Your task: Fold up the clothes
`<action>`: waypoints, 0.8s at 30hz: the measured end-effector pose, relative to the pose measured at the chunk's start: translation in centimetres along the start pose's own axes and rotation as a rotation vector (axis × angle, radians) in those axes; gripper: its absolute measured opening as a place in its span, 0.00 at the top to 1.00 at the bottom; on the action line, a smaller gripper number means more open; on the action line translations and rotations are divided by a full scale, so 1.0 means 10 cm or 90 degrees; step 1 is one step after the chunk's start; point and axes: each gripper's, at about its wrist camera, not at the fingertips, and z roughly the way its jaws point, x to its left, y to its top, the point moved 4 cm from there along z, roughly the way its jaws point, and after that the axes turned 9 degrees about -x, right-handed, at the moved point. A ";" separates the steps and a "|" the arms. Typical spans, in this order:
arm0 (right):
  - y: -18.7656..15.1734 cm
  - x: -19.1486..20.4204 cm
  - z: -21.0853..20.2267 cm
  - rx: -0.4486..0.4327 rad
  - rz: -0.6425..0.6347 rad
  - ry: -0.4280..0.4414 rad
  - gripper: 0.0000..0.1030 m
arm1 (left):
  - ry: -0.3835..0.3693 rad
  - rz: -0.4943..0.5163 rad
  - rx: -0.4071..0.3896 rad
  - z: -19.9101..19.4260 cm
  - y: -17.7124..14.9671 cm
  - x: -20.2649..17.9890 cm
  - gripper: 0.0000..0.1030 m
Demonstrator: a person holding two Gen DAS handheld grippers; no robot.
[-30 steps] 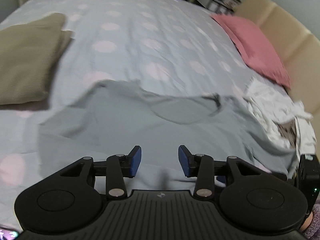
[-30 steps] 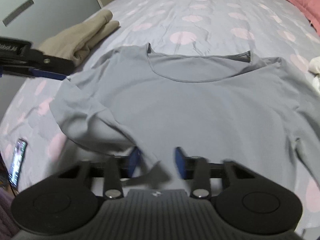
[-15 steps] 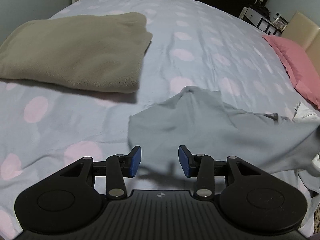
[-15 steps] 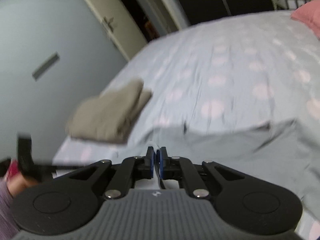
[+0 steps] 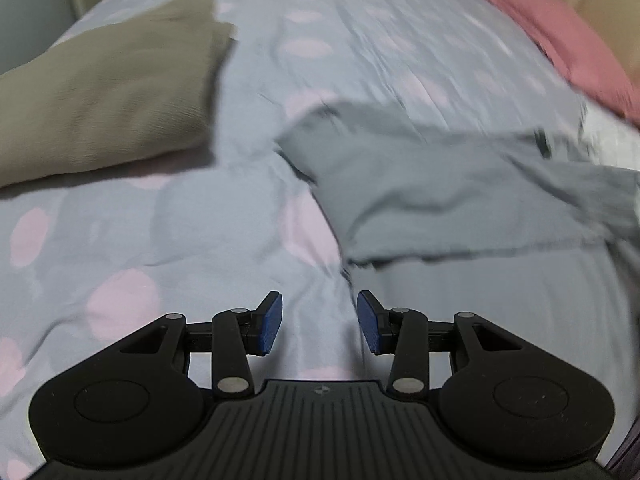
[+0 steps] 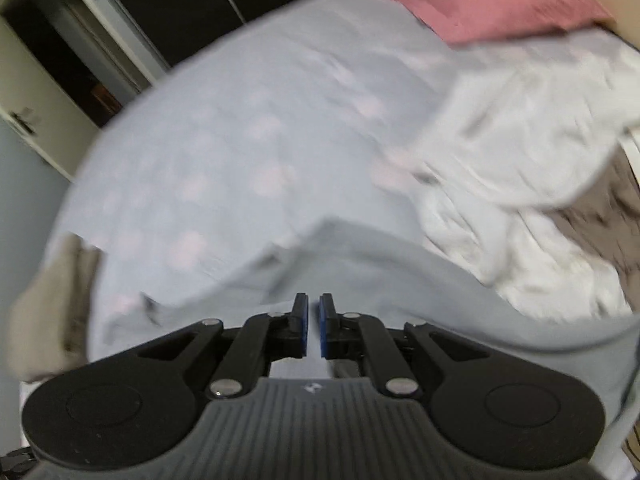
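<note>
Spotted bedsheet (image 5: pixel 248 216), pink pillow (image 5: pixel 576 44) — beige headboard (image 5: pixel 612 4)

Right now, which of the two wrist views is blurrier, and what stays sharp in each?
Right wrist view: heavy motion smear across the bedspread and white laundry; only the right hand-held gripper is crisp. Left wrist view: milder blur on the grey T-shirt; the left hand-held gripper is sharp.

Bare bedspread (image 5: pixel 168 216) between folded khaki garment (image 5: pixel 100 92) and grey shirt (image 5: pixel 432 184).
</note>
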 end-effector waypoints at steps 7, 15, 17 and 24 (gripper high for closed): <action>-0.16 -0.12 0.24 0.048 -0.028 -0.028 0.91 | 0.002 0.088 -0.019 0.24 -0.05 -0.22 0.62; -0.31 -0.16 0.34 0.065 -0.109 -0.013 0.64 | 0.025 0.086 -0.033 0.36 0.07 -0.24 0.72; -0.39 -0.22 0.43 0.088 -0.098 -0.015 0.64 | 0.028 0.080 -0.028 0.40 0.08 -0.22 0.75; -0.42 -0.45 0.55 0.089 -0.052 -0.059 0.65 | 0.028 0.113 -0.033 0.45 0.07 -0.27 0.76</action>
